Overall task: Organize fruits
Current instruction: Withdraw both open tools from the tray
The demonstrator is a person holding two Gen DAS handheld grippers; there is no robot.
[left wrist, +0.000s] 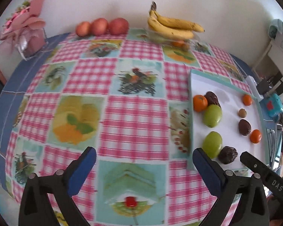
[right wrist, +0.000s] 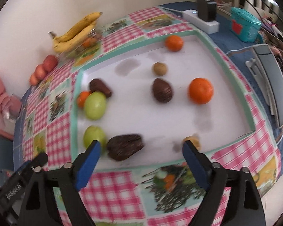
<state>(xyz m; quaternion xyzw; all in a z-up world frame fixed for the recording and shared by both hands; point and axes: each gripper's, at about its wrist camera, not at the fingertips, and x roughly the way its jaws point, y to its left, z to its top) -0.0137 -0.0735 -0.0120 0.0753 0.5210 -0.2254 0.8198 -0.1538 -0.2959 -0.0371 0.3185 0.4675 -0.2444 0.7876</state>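
Fruits scattered on tray; bananas beyond.

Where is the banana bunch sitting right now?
The banana bunch is at the table's far edge against the wall, resting on a clear container, right of the three red apples in the left wrist view and well beyond the white tray.
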